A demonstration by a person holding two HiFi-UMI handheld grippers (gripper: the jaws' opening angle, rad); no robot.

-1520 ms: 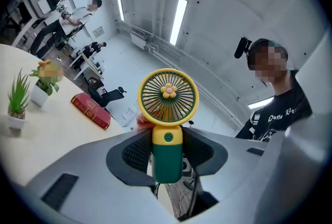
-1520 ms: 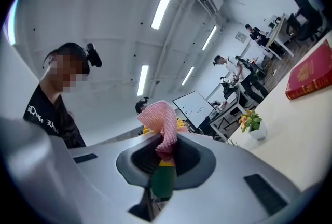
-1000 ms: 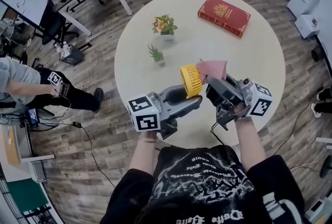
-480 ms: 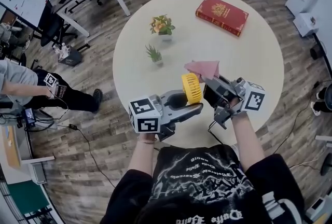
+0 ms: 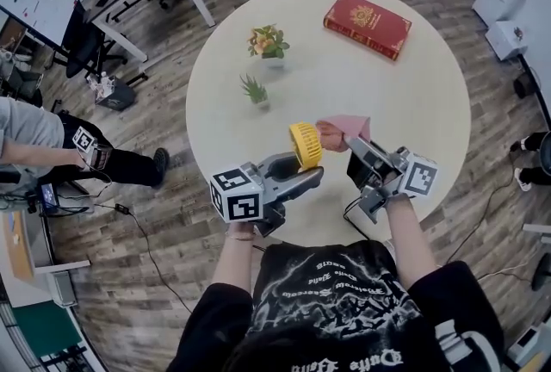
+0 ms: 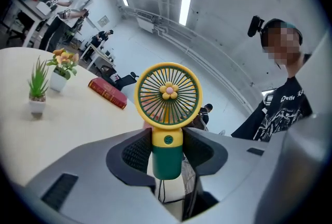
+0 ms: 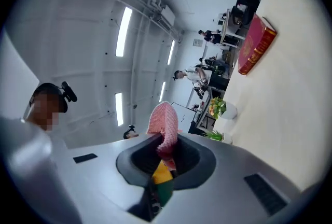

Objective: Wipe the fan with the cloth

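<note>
- While the left gripper (image 6: 167,151) clamps the green handle of the fan (image 6: 167,94) with its jaws about half apart, the round yellow head stands upright above them.
- On the other side, the right gripper (image 7: 165,151) has its jaws nearly together, pinching a pink cloth (image 7: 163,120) that bunches up past the tips.
- Only the left gripper view shows the fan's grille face-on, with a small flower at its hub.
- Looking along the right gripper, just a sliver of the yellow and green handle shows behind the cloth.
- Only the head view shows the two together: the cloth lies against the right side of the fan's head, above the near part of the round table (image 5: 413,95).
- Counted: one fan, one cloth, one red book (image 5: 368,24), and two small potted plants, one flowering (image 5: 269,43) and one plain green (image 5: 256,89).
- From the body, the left forearm (image 5: 234,263) and right forearm (image 5: 406,232) reach forward.
- The left gripper lies nearly level and angles rightward; the right one tilts slightly up and angles leftward, so the tips converge.
</note>
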